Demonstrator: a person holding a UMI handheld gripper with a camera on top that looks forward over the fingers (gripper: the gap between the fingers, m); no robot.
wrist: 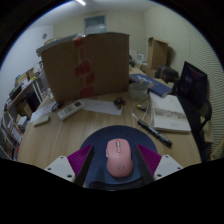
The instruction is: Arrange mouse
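One pink mouse (118,158) is seen between the gripper (117,166) fingers on a dark pad (100,140); whether it is clenched cannot be told. Level, centred handling is advised.

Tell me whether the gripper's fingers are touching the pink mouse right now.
Cannot tell. In the gripper view, the pink mouse lies on a dark round pad between the fingers of the gripper, but no clear gap or contact shows.

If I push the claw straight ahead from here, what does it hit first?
The pink computer mouse, lying on the round dark mouse mat between the open claw fingers. Beyond it the wooden desk looks free up to the large cardboard box, though depth is unclear.
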